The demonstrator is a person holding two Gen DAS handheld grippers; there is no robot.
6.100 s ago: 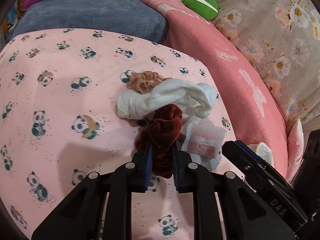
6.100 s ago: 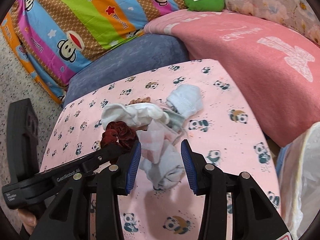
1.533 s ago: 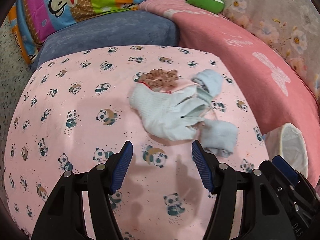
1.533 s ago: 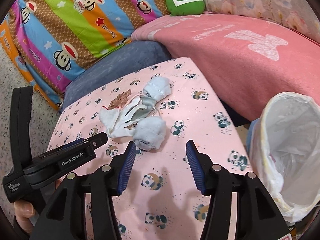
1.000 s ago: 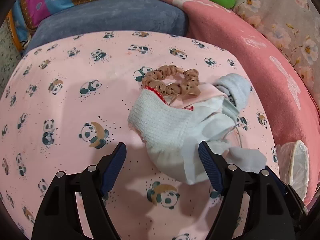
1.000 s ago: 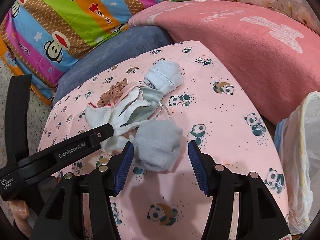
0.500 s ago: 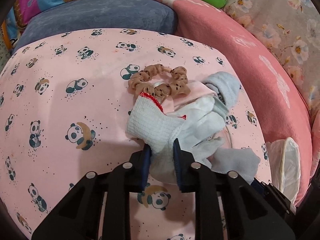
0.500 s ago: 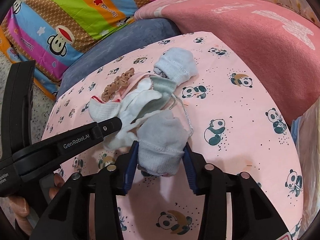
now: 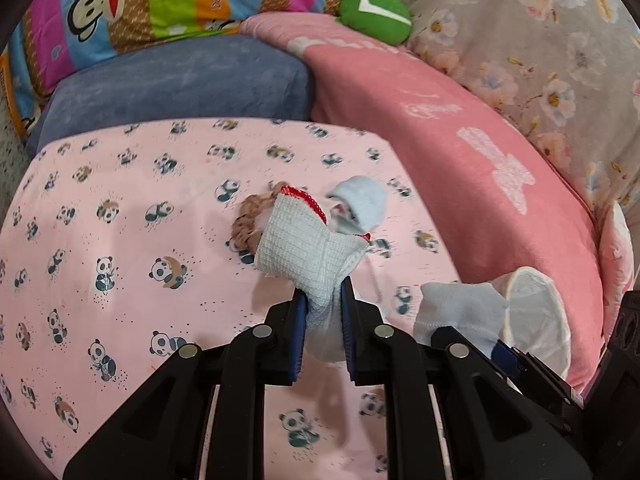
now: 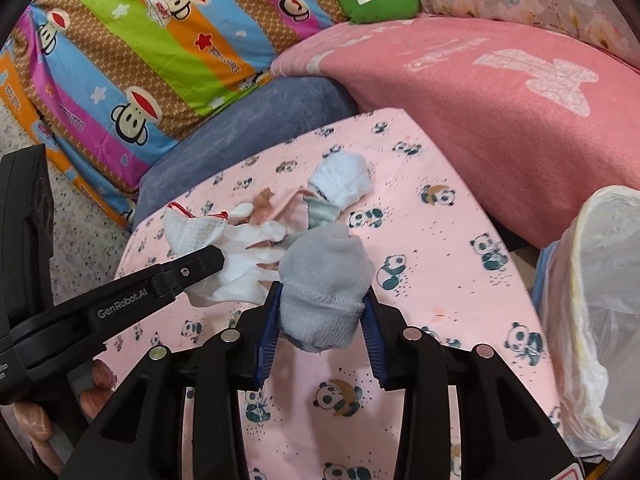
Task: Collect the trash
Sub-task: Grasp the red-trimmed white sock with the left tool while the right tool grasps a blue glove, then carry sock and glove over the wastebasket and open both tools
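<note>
Left tongs point(image 9: 322, 312) clamp a white glove point(image 9: 308, 254), right tongs point(image 10: 320, 314) clamp a grey sock point(image 10: 324, 280), above the pink tabletop point(image 9: 120, 184).

The white glove point(image 9: 308, 256) hides most of the brown scrunchie point(image 9: 246, 224) behind it, and the panda prints there are smeared by blur. The lined bin point(image 10: 596, 308) runs off the right wrist view's edge, so its contents perhaps cannot be told.

Black plastic left claw point(image 9: 323, 320) and right claw point(image 10: 320, 316), blue ribbed pads, silver screws, white "GenRobot.AI" lettering
</note>
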